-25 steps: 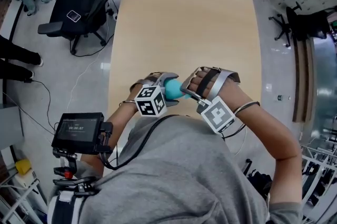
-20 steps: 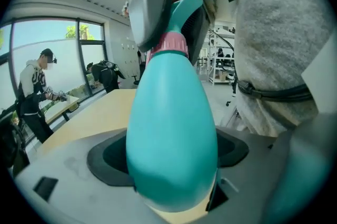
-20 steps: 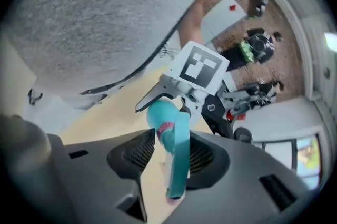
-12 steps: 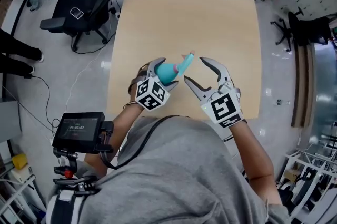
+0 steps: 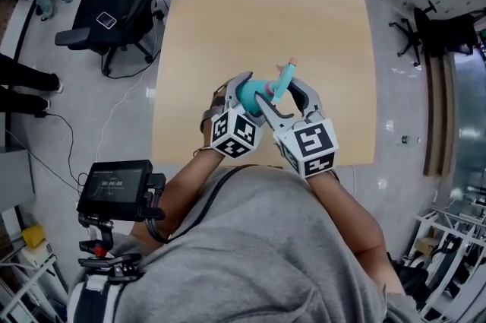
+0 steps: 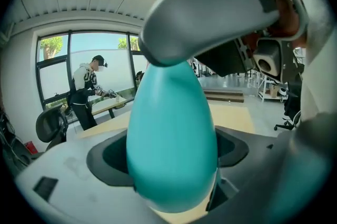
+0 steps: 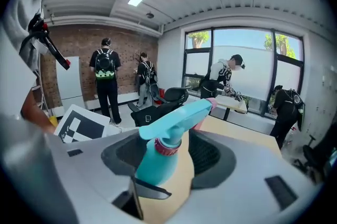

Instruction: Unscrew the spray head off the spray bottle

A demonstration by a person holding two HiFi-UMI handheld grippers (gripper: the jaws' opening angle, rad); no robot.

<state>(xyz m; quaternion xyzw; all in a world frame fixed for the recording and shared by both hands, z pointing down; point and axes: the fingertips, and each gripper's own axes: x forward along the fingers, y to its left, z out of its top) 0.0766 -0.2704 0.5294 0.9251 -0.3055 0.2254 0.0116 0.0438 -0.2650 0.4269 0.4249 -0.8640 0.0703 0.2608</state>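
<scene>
My left tool (image 5: 239, 97) is clamped on the fat teal body of the spray bottle (image 5: 250, 92). Its jaws stand fairly wide only because the body is wide, and in the left gripper view the teal fills the gap between them. I hold the bottle up over the near part of the table (image 5: 228, 25), not standing on it.

The bottle's long axis runs from my left tool up and away to the right, so the neck leans towards my other hand. At the end of that axis sits the spray head (image 5: 282, 80), with its nozzle pointing far and right (the pink tip is the farthest part of it).

My right tool (image 5: 285, 99) is the one nearer the head. Its jaws have just been opening wide and then eased in a touch, and they stand apart on either side of the neck without pressing on it. In the right gripper view the reddish collar (image 7: 167, 147) stands between the jaws, closer to the jaw on that view's left.

As I judge it, the next twist depends on this: the jaws must close square across the collar, and then I must roll about the bottle's own leaning axis, not about the upright.
</scene>
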